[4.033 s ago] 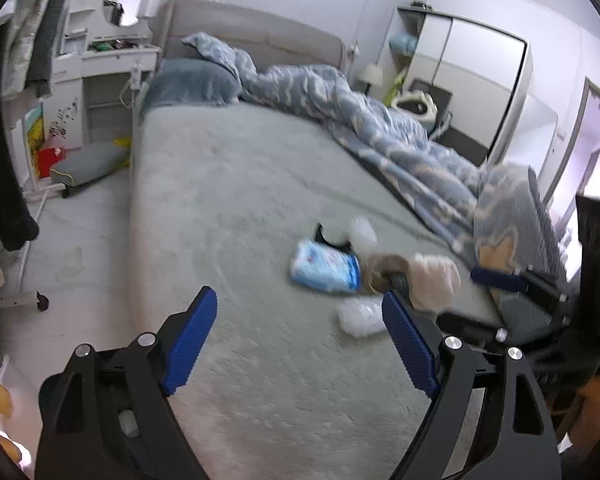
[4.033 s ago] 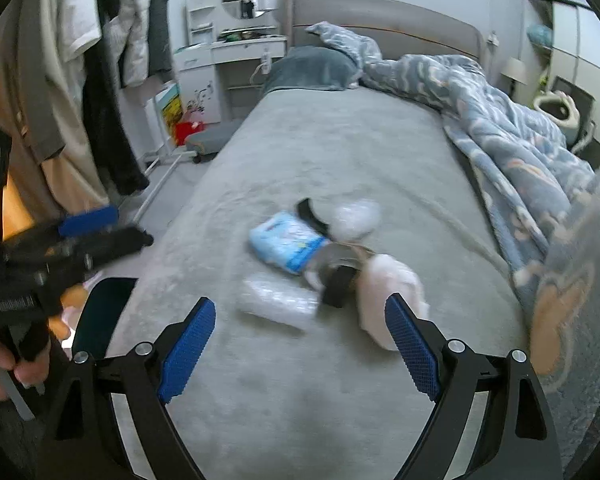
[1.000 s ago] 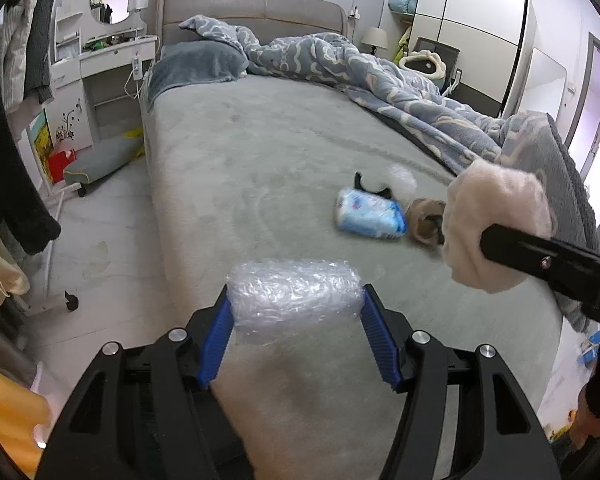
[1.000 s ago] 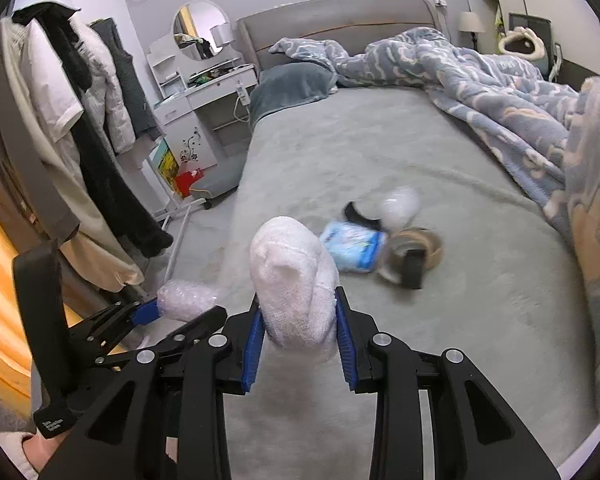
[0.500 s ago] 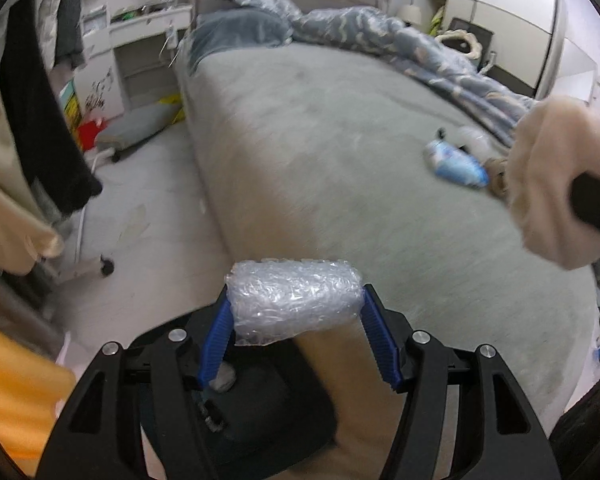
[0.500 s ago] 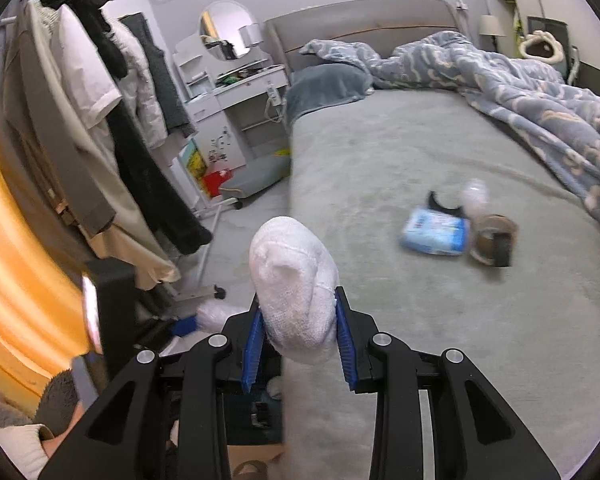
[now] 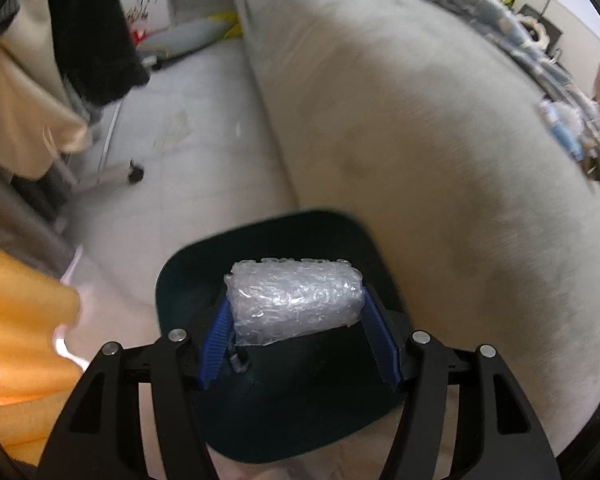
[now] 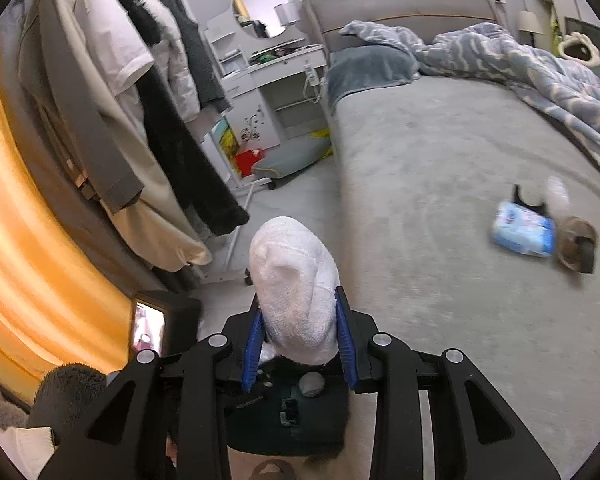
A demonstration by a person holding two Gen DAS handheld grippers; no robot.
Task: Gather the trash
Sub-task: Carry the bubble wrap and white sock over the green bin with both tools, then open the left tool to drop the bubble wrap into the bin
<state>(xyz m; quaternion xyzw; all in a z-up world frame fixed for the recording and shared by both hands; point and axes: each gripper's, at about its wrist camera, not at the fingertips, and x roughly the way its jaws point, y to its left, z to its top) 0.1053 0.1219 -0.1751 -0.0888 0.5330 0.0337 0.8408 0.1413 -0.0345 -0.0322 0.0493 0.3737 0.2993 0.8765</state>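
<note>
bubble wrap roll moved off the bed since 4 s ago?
Yes. The bubble wrap roll, clamped in the left tool, is off the bed, above the dark bin.

Crinkled, glossy clear bubble wrap [image 7: 294,298] clamped between ribbed blue plastic pads [image 7: 216,338] of the left gripper [image 7: 298,320]. Matt black plastic arms, shiny metal screw heads. Soft white terry cloth wad [image 8: 296,292], nubbly and matt, pinched in the right gripper [image 8: 298,344]. Dark, smooth plastic bin [image 7: 268,412] with a faint sheen. Plush, short-pile grey cover on the bed [image 8: 440,208]; fluffy patterned blanket [image 8: 520,64]. Glossy blue plastic pack [image 8: 522,234]. Smooth pale floor [image 7: 188,160]. Fuzzy black coat [image 8: 180,152], smooth orange curtain [image 8: 28,216].
</note>
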